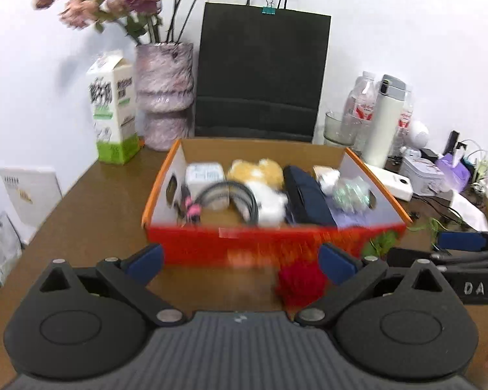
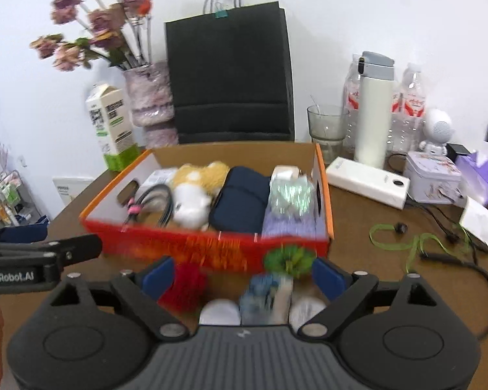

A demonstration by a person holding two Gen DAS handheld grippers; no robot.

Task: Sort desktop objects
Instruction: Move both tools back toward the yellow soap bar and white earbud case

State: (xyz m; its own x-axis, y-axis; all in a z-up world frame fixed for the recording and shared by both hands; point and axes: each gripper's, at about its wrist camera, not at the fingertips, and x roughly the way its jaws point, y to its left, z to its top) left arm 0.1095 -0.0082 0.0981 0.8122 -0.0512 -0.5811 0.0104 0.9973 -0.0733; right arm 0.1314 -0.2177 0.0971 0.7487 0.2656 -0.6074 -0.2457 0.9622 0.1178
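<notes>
Orange box (image 2: 211, 247), one red pompom (image 2: 183, 287), one green (image 2: 289, 260), both tools spread wide

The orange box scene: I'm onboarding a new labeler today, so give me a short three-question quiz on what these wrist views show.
1. True or false: the left gripper is shut on the red pom-pom.
2. Multiple choice: directly behind the orange box stands A) a laptop, B) a black paper bag, C) a monitor.
3. Fill in: the dark blue pouch lies ___ the box.

Key: 1 false, its fingers are spread, holding nothing. 2 B. 3 inside.
</notes>
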